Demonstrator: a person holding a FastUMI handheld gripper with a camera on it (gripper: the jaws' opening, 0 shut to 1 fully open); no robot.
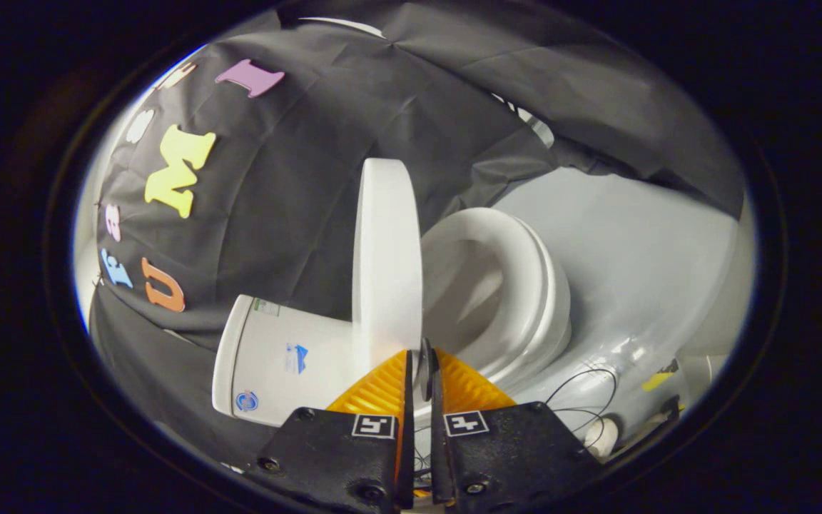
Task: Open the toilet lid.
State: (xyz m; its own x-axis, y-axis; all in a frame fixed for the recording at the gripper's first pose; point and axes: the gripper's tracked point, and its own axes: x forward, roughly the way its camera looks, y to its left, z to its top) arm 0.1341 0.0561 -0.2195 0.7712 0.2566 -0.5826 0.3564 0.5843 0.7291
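The jaws of the gripper (419, 371) are almost closed, with only a thin gap between them, and they pinch the near edge of the lid (384, 257). Both fingers (382, 389) seem to press on this edge, one from each side.

The view is rotated, so the toilet looks as if it lies on its side. The lid is in the centre of the frame, just ahead of the fingers. It is white, seen nearly edge-on, and it rises from the fingertips toward the upper middle of the frame. It is lifted away from the seat and stands between the tank and the seat.

The seat (518, 285) is right of the lid, right of centre. It is a white ring, and the bowl (464, 296) shows through its opening. Lid and seat are apart at the far end and come together near the fingertips.

The tank (275, 360) is at the lower left, beside the lid and just left of the fingers. It is white and has some small stickers on its side.

The floor (639, 243) is pale grey and glossy, at the right of the frame, behind the seat. A thin black cable (582, 382) makes loops on it at the lower right, near the seat's edge. A small yellow mark (661, 377) is further right, at the lower right of the frame.

The black cloth wall (290, 207) covers the upper left and the top.
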